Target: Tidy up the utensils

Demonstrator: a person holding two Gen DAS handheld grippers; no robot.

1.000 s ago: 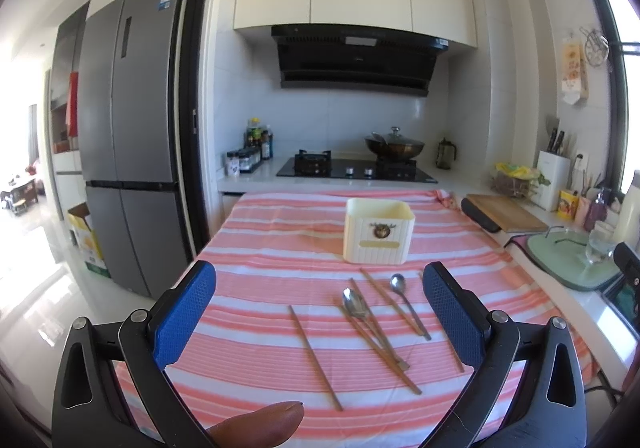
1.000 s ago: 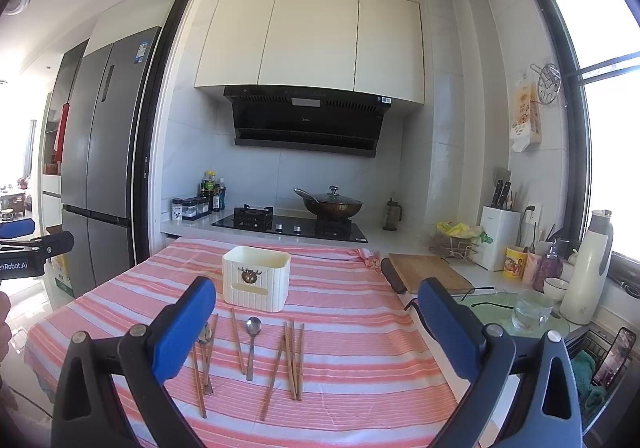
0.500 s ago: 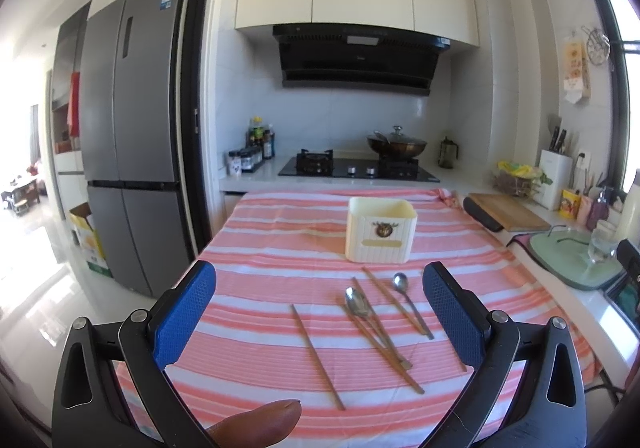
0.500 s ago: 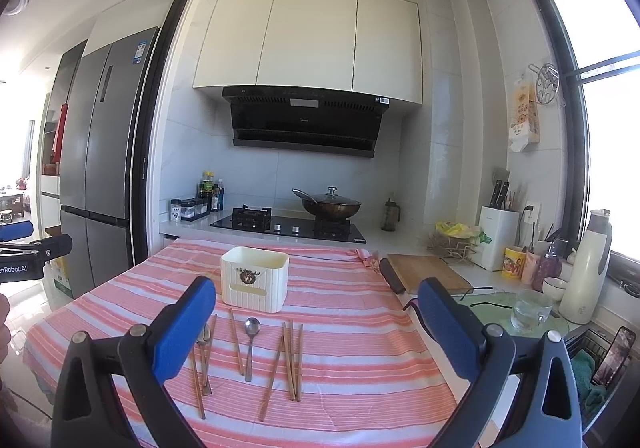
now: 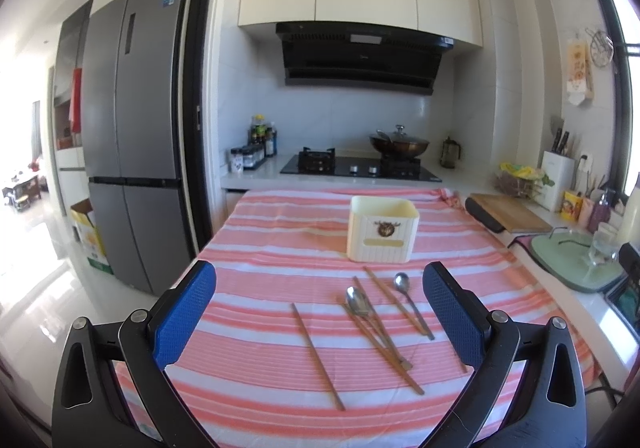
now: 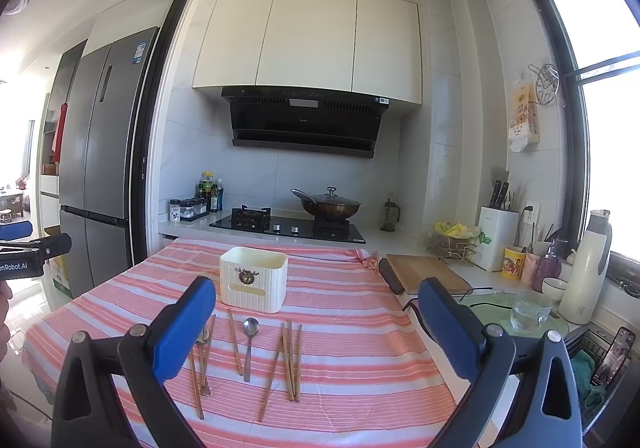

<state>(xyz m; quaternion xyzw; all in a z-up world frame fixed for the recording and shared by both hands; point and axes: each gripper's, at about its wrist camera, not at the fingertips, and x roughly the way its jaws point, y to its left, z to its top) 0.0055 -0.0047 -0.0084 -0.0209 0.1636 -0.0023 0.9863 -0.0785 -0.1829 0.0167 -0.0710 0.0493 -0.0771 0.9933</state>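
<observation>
Opening step, nothing picked up yet. Left gripper (image 5: 319, 310) and right gripper (image 6: 316, 332) both spread wide, empty, hovering above striped tablecloth (image 6: 352, 332). Spoons (image 6: 250, 328) and chopsticks (image 6: 289, 360) lying loose just in front of cream holder (image 6: 253, 279). Next, likely: descend, pinch one thin utensil, lift into holder.

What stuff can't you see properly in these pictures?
- Inside of the cream plastic utensil box: both views look at it side-on, so its walls hide any contents.
- One silver metal spoon: in the right wrist view, the right gripper covers part of it with a blue pad.
- Chopsticks right of the spoons: in the left wrist view, the left gripper hides most of them.
- Bottle labels by the stove: too small.
</observation>
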